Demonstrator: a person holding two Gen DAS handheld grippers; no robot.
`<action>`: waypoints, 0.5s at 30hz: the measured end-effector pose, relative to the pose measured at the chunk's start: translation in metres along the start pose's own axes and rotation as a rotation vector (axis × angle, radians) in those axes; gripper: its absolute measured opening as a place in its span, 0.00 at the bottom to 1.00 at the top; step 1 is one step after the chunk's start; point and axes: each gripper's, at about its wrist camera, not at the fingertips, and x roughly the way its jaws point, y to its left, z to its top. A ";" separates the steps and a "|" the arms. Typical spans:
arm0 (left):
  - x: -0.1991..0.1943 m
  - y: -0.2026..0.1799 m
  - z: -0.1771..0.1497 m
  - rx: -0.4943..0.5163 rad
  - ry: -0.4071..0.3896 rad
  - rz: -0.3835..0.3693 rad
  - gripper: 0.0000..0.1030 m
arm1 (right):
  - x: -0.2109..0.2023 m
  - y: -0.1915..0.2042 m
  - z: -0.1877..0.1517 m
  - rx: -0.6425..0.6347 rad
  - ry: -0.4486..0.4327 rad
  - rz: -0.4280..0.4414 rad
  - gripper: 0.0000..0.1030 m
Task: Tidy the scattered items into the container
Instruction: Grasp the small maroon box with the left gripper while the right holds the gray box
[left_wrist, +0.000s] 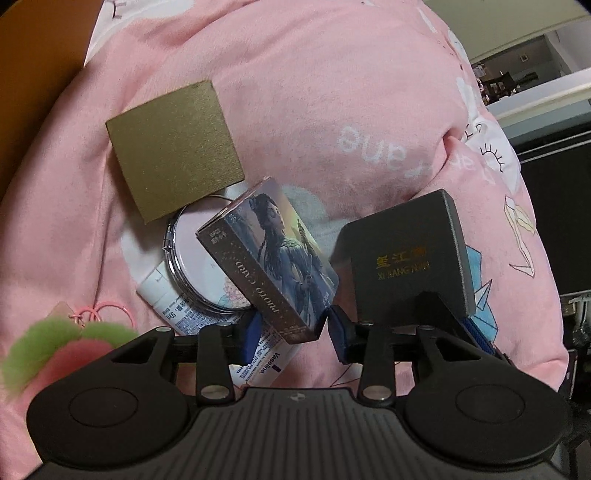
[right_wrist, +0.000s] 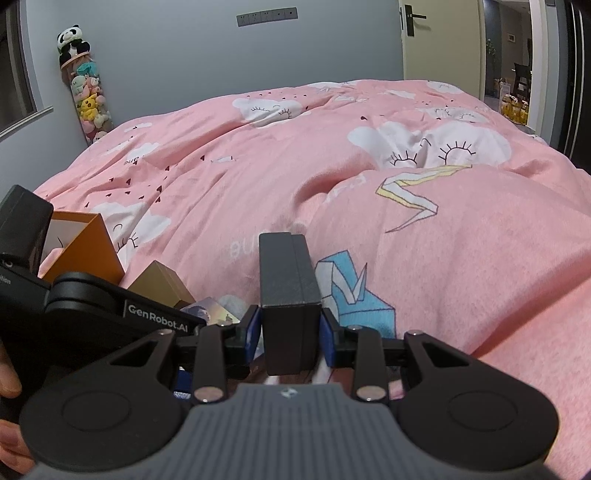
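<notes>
While both claws hang over it, the pink quilt (right_wrist: 424, 229) fills nearly everything ahead of me, printed with white clouds and folded-paper birds. Off to the far left of my right claw (right_wrist: 290, 330) stands the orange container (right_wrist: 92, 251), open at the top, its near wall facing me; I cannot make out its contents. Next in size is the dark grey box (left_wrist: 410, 254) with gold lettering: my right claw is clamped on it, blue pads pressed to both narrow sides, the box standing upright and reaching forward beyond the fingertips. Seen from my left wrist camera, that box sits just to the right of my left claw (left_wrist: 293, 326). Ahead and to the left of that claw lies a gold square box (left_wrist: 173, 155), resting partly over a round compact (left_wrist: 199, 266). Between the left claw's fingers stands a printed card box (left_wrist: 273, 258), tilted, its lower end in the gap; the jaws stand apart, the right pad clear of the card box, and on the left side I cannot tell if it touches. Beneath that box and the compact lies a white Vaseline tube (left_wrist: 173, 306), running under the left finger. Further left sits a green-and-pink pompom (left_wrist: 55, 350) with pink hair ties (left_wrist: 107, 310) just beyond it.
</notes>
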 end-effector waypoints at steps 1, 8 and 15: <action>-0.002 -0.001 -0.001 0.010 -0.003 0.007 0.41 | 0.000 0.000 0.000 0.001 -0.001 0.000 0.35; -0.021 -0.006 -0.007 0.116 -0.034 0.055 0.34 | -0.003 0.005 -0.001 -0.014 -0.001 0.003 0.35; -0.041 -0.011 -0.012 0.201 -0.063 0.070 0.30 | -0.009 0.009 0.000 -0.023 -0.001 0.005 0.35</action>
